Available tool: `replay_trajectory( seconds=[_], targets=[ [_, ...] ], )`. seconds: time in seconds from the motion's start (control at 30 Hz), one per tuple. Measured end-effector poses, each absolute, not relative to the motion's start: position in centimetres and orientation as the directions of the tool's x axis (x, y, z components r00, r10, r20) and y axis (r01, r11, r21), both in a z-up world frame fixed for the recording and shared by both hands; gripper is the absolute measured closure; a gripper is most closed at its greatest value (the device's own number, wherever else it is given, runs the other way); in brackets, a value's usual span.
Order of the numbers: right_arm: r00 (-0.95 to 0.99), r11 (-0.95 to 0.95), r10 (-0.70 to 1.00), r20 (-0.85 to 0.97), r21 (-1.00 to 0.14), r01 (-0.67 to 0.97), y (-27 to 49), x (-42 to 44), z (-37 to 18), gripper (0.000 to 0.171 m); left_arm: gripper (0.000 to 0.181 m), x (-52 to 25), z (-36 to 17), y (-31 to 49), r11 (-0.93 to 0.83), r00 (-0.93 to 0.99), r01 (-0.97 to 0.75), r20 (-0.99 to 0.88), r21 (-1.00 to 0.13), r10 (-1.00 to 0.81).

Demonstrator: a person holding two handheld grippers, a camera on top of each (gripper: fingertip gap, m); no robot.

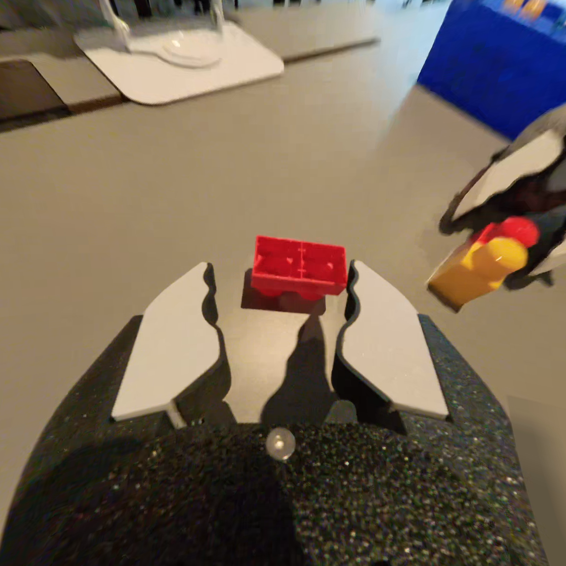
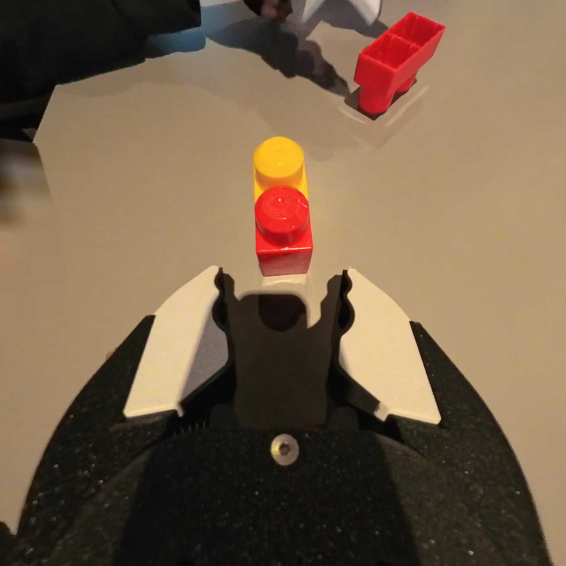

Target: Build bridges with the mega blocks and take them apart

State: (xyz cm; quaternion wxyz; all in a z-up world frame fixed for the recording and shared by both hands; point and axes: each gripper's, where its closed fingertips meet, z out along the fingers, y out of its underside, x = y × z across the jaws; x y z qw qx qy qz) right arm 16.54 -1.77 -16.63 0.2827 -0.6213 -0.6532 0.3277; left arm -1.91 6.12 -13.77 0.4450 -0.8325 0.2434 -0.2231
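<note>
Looking from the left side first, I have my left tongs [image 1: 280,277] spread wide and empty, low over the tabletop [image 1: 214,190], with the red two-stud brick [image 1: 298,266] lying studs-down just ahead of the tips, its hollow underside facing up. If I close now I judge the right tip would meet the brick's end first and shove it sideways, since the brick sits off toward that finger and slightly skewed.

Further right, my right tongs [image 2: 283,275] are also released and hold nothing. The small red block [image 2: 283,242] stands just beyond the tips with the yellow block [image 2: 278,171] touching behind it. Both look narrow and tall, so a push forward could tip or separate them, and a squeeze on the rounded stud might slip.

In the left wrist view that pair is smeared by motion blur and seems tilted, so I cannot tell whether they rest on the tabletop or are joined. The far white stand [image 1: 180,58] and blue box [image 1: 496,61] are blurred and cut off.
</note>
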Motion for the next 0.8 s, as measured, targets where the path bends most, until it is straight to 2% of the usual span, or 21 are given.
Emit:
replay_trajectory(
  seconds=[0.07, 0.13, 0.27, 0.4, 0.7, 0.8],
  targets=[
    [-0.065, 0.012, 0.997, -0.037, -0.779, 0.627, -1.7, 16.5, -16.6, 0.098, 0.096, -1.3, -14.9, 6.0, -0.482, 0.78, -0.311, 0.07, -0.819, -0.622],
    [-0.064, 0.012, 0.997, -0.037, -0.777, 0.63, -1.7, 16.6, -16.7, 0.099, 0.103, -1.0, -14.6, 6.2, -0.426, 0.776, -0.381, -0.034, -0.82, -0.63],
    [-0.063, 0.012, 0.997, -0.035, -0.774, 0.634, -1.7, 16.5, -16.8, 0.1, 0.138, -0.1, -12.0, 6.0, -0.271, 0.749, -0.407, -0.149, -0.872, -0.645],
    [-0.06, 0.011, 0.998, -0.035, -0.772, 0.635, -1.6, 16.5, -16.8, 0.101, 0.161, 0.3, -12.8, 5.7, -0.294, 0.728, -0.441, -0.146, -0.848, -0.67],
    [-0.054, 0.01, 0.998, -0.033, -0.767, 0.641, -1.5, 16.5, -17.0, 0.102, 0.169, -0.4, -15.9, 5.8, -0.444, 0.746, -0.491, -0.098, -0.749, -0.659],
    [-0.053, 0.008, 0.998, -0.033, -0.767, 0.642, -1.5, 16.5, -17.0, 0.102, 0.168, -1.2, -17.7, 5.5, -0.514, 0.757, -0.522, -0.092, -0.681, -0.647]
  ],
)
